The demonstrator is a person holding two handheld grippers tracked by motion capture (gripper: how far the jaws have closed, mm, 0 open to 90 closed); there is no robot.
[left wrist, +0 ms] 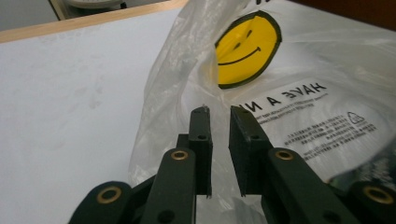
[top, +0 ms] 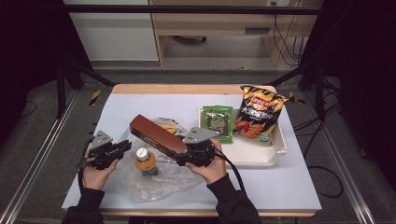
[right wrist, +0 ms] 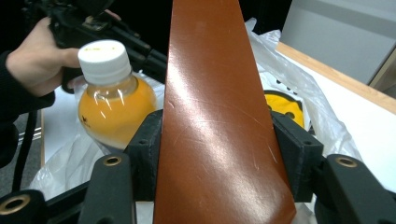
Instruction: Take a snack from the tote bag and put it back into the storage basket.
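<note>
High view: right tool [top: 187,151] clamped on brown box [top: 158,136], gripped at near end. Long axis of box running diagonally, free end pointing up and to the left, raised above clear plastic bag [top: 154,179] on table [top: 289,182]. Orange juice bottle [top: 145,161] upright inside bag, white cap up, just below box and between both tools. Left tool [top: 122,148] held at left edge of bag.

Right gripper view: box [right wrist: 219,116] pressed between both pads, extending straight away from camera; bottle [right wrist: 114,100] close on left side.

Left gripper view: jaws set to narrow gap, pads apart, thin bag film [left wrist: 187,84] directly ahead, not pinched. Yellow smiley print [left wrist: 247,49] on bag beyond tips.

White tray [top: 261,156] at right, carrying green packet [top: 218,121] and chip bag [top: 258,114].
</note>
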